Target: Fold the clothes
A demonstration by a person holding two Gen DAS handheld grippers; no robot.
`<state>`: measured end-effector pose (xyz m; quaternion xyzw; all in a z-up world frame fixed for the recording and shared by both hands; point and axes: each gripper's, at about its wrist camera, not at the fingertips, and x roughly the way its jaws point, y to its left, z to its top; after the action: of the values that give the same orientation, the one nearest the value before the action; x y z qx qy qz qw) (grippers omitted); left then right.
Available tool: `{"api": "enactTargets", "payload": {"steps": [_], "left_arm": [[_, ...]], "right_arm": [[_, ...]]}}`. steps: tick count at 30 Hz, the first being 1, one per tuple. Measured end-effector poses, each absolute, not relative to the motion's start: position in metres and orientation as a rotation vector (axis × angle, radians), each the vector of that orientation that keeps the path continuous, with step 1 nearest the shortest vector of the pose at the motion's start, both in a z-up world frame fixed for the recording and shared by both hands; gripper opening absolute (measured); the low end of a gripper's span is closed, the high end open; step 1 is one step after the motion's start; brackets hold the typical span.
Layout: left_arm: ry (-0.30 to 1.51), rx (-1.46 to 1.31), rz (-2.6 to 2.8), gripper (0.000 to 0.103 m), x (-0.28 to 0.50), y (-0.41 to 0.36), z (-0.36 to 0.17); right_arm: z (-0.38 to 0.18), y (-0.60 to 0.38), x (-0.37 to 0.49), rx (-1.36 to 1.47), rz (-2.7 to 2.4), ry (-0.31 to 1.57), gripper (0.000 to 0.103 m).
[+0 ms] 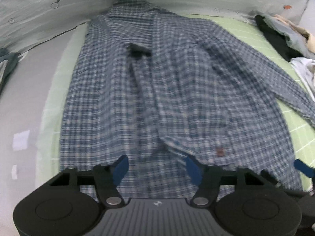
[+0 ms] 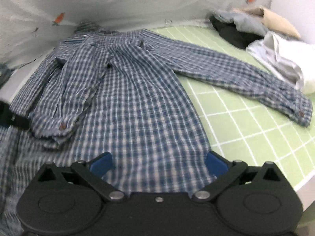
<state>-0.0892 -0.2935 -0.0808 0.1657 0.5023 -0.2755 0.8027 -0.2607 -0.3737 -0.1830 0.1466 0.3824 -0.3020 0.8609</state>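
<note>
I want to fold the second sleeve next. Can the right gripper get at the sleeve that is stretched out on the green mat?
Probably yes. The right gripper is open and holds nothing, and the outstretched sleeve lies flat on the green mat with nothing on it. The clothes pile only borders its far side.

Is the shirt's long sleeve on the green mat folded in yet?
No, the plaid shirt's right-hand sleeve lies stretched out straight across the green checked mat.
</note>
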Motion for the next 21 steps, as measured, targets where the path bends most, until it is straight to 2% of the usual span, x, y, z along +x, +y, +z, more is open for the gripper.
{"api": "enactTargets", "payload": {"steps": [4,10,12,13,14,16,21], "left_arm": [[1.080,0.368,-0.622,0.040,-0.093,-0.303,-0.085],[1.143,0.338,-0.625,0.040,-0.088,-0.309,-0.099],[1.149,0.335,-0.616,0.030,-0.089,-0.309,-0.102],[1.153,0.333,-0.606,0.012,-0.088,-0.309,-0.103],[1.157,0.330,-0.598,0.008,-0.088,-0.309,-0.104],[1.162,0.311,-0.593,0.003,-0.087,-0.307,-0.103],[1.138,0.286,-0.584,0.002,-0.091,-0.300,-0.096]], "right_arm": [[-0.186,-0.370,-0.266,0.267,-0.617,0.761,0.103],[-0.189,-0.369,-0.268,0.242,-0.608,0.718,0.103],[-0.189,-0.368,-0.269,0.236,-0.604,0.707,0.103],[-0.190,-0.368,-0.270,0.234,-0.601,0.703,0.103],[-0.190,-0.368,-0.270,0.231,-0.600,0.700,0.103],[-0.191,-0.368,-0.271,0.228,-0.597,0.692,0.103],[-0.192,-0.368,-0.272,0.222,-0.592,0.680,0.103]]}}
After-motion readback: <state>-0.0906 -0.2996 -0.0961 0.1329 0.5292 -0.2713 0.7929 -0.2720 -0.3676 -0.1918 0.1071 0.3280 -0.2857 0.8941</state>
